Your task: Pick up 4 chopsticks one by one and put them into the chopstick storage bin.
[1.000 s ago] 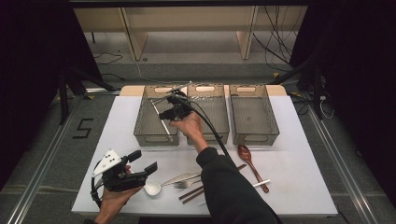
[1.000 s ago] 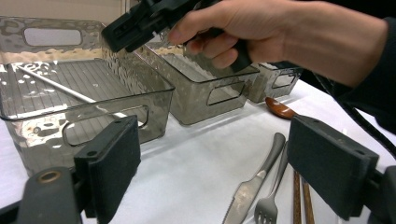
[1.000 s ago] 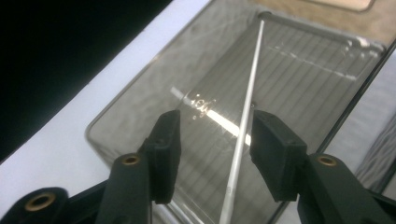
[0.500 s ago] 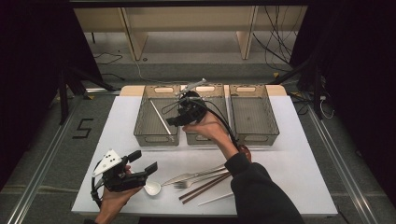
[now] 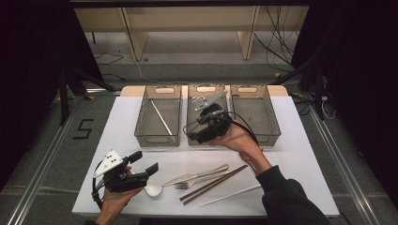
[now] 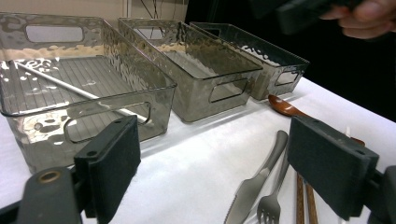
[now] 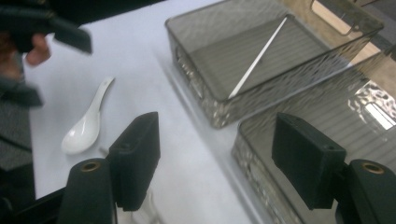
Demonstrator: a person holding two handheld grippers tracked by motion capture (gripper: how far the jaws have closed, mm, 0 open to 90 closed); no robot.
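My right gripper (image 5: 199, 131) hangs over the front of the middle bin (image 5: 206, 89). Its jaws stand open and have just been opening, with nothing between them (image 7: 222, 163). A white chopstick (image 5: 161, 117) lies slanted in the left bin (image 5: 157, 140), also seen as the pale chopstick (image 7: 259, 56) in the right gripper view. My left gripper (image 5: 144, 162) rests low at the table's front left, open and empty (image 6: 222, 172), just left of a white spoon (image 5: 152, 189).
On the white table (image 5: 291, 187) lie a knife (image 5: 202, 173), a fork (image 5: 192, 183), two brown chopsticks (image 5: 213, 184) and another white chopstick (image 5: 230, 195). A brown spoon (image 6: 282, 106) lies before the right bin (image 5: 256, 89).
My right gripper has moved rightward from over the left bin to the middle bin's front, leaving the white chopstick in the left bin. The left gripper has stayed put.
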